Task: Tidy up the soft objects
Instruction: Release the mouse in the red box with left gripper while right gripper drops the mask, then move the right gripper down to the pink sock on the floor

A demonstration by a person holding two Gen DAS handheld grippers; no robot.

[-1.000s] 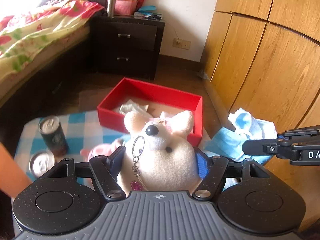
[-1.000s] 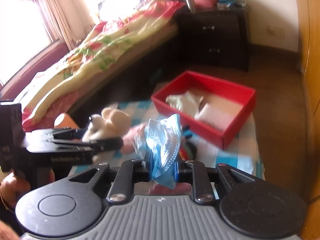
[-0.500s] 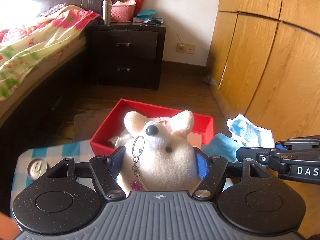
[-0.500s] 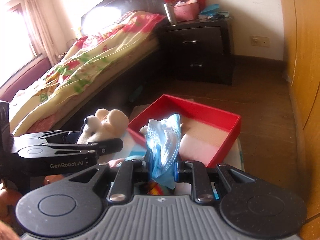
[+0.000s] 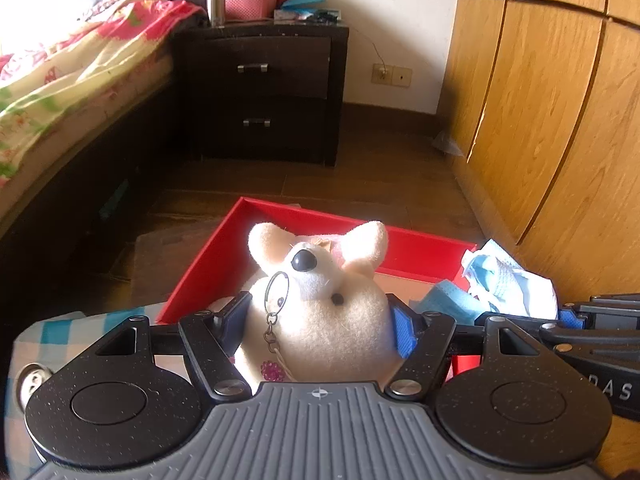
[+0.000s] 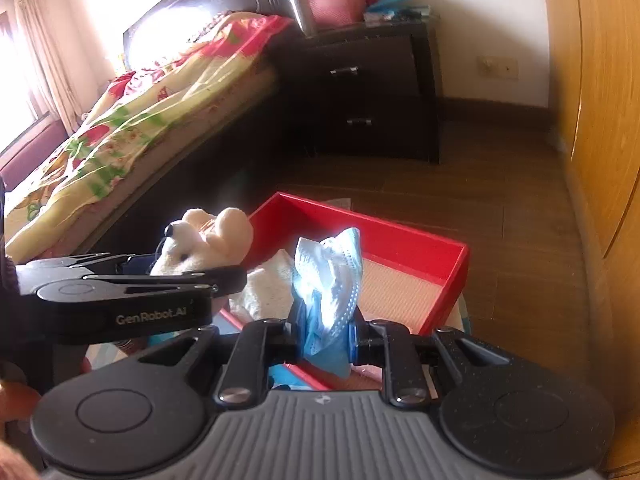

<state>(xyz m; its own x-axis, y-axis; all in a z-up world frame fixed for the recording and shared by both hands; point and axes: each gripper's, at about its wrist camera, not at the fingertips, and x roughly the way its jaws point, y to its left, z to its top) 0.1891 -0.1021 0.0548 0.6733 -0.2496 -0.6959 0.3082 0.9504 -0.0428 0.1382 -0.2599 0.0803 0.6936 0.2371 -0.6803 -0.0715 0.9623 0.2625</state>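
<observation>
My left gripper (image 5: 318,326) is shut on a cream plush mouse (image 5: 320,300) with a key ring, held over the near-left part of the red box (image 5: 400,240). My right gripper (image 6: 324,334) is shut on a crumpled blue face mask (image 6: 328,272), held over the near edge of the same red box (image 6: 452,276). The mask (image 5: 508,284) and the right gripper show at the right in the left wrist view. The plush mouse (image 6: 208,240) and the left gripper show at the left in the right wrist view. A white cloth (image 6: 268,288) lies inside the box.
The box sits on a blue-checked cloth (image 5: 80,324) with a can top (image 5: 34,380) at its left edge. A bed (image 6: 132,120) runs along the left, a dark nightstand (image 5: 264,92) stands behind, and wooden wardrobe doors (image 5: 560,120) line the right.
Both grippers have moved forward and toward the red box with their loads. The upright can on the cloth has passed out of the left wrist view.
</observation>
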